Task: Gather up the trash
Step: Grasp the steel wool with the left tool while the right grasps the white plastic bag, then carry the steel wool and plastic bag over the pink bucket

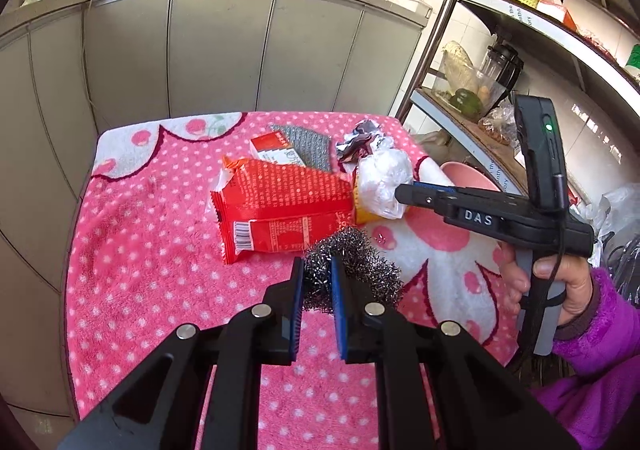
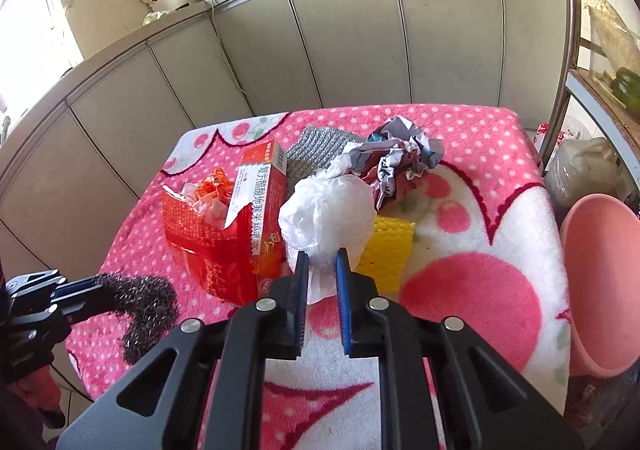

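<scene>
While clamped between the blue pads of the left gripper [image 1: 316, 274], steel wool scourer [image 1: 352, 270], bulging out past the right fingertip. Beyond those fingers, lying on the pink dotted towel [image 1: 140, 250]: red snack bag [image 1: 280, 206]. Right gripper [image 2: 322, 262] pinched shut on a wadded white plastic bag [image 2: 326, 214], a fold of it caught between the pads. Just right of those fingers, yellow sponge [image 2: 386, 250]; left of them, red and white carton [image 2: 260, 202]; farther ahead, crumpled wrapper [image 2: 404, 162] and silvery mesh cloth [image 2: 320, 144]. Far right, off the towel's edge, pink basin [image 2: 600, 290].
</scene>
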Demonstrator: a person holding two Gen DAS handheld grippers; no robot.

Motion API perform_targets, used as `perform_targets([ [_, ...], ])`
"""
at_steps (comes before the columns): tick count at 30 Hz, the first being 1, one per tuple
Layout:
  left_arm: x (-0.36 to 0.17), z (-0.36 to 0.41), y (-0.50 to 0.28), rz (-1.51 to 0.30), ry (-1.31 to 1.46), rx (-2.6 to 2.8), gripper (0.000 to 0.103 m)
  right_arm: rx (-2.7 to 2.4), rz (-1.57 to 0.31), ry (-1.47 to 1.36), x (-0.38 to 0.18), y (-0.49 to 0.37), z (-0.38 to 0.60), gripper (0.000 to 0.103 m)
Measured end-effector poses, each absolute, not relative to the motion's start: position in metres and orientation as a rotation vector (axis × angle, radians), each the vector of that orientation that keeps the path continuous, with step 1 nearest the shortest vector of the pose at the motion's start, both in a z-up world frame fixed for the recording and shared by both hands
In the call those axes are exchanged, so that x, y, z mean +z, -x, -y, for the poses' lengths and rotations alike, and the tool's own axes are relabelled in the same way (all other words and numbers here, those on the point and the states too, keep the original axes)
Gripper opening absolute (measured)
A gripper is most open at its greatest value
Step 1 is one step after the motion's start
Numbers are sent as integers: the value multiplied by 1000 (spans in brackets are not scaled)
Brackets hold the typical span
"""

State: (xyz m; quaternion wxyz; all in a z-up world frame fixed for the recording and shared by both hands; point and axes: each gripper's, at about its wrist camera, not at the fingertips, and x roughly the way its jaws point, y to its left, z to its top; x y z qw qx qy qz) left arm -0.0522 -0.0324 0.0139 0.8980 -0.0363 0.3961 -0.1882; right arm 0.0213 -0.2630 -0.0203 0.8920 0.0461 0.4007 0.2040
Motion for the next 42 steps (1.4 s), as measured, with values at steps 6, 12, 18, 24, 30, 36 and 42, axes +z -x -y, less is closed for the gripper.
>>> perform_targets([
  [6, 27, 42, 52, -786, 85, -399, 12, 422, -786, -113, -7, 0, 282, 14],
  [12, 41, 60, 45, -754, 84, -417, 12, 381, -753, -139, 2, 17, 309, 14],
  [18, 57, 91, 36, -722, 72, -473, 12, 307, -727, -180, 8, 28, 344, 14],
  [24, 70, 142, 22, -699, 38, -553, 12, 206, -706, -224, 8, 33, 388, 14],
  [30, 74, 203, 4, -698, 10, -636, 12, 93, -694, -278, 4, 37, 436, 14],
  [36, 67, 260, -11, -712, -26, -699, 12, -4, -696, -323, -8, 41, 478, 14],
  [42, 49, 312, -27, -742, -74, -734, 12, -57, -723, -343, -26, 35, 503, 14],
])
